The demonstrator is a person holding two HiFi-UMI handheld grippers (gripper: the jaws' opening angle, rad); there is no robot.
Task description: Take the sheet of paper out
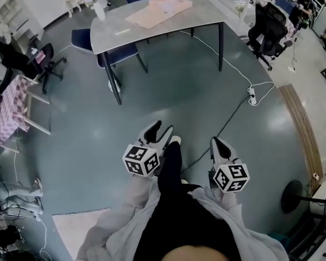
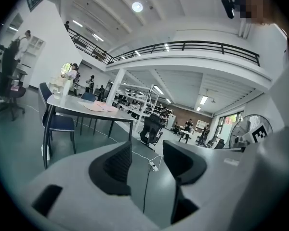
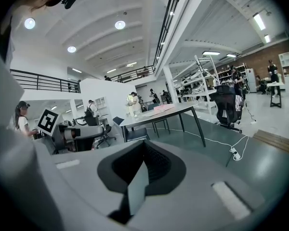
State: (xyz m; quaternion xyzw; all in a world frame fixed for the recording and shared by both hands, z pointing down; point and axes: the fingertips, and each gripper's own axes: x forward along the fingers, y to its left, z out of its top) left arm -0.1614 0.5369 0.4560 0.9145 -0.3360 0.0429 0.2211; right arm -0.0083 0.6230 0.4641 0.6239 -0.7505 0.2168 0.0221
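At the left edge of the head view, a pink checked cloth (image 1: 5,113) hangs over a frame. To its right, in the upper middle of the frame, stands the grey table (image 1: 114,34), with a blue chair (image 1: 82,38) pushed in at its left end. The paper (image 1: 158,10) lies flat on the tabletop towards the far side, as pale pink sheets that overlap. It is well apart from both claws and neither touches it.

Low in the frame, left of centre, the left claw (image 1: 162,128) points up the picture towards the table. Its jaws are spread, and its own view shows only the floor (image 1: 98,145) and a cable in the gap between them. A dark trouser leg (image 1: 171,165) and a pale shoe (image 1: 175,140) sit just right of it, between the two claws. The right claw (image 1: 214,140) is right of centre and points the same way. Its jaws are pressed together with nothing between them.

Further right a white power strip (image 1: 252,95) lies on the floor, with cables running from it. A black office chair (image 1: 269,23) stands in the upper right, and the round base of a fan (image 1: 293,196) shows at the lower right.
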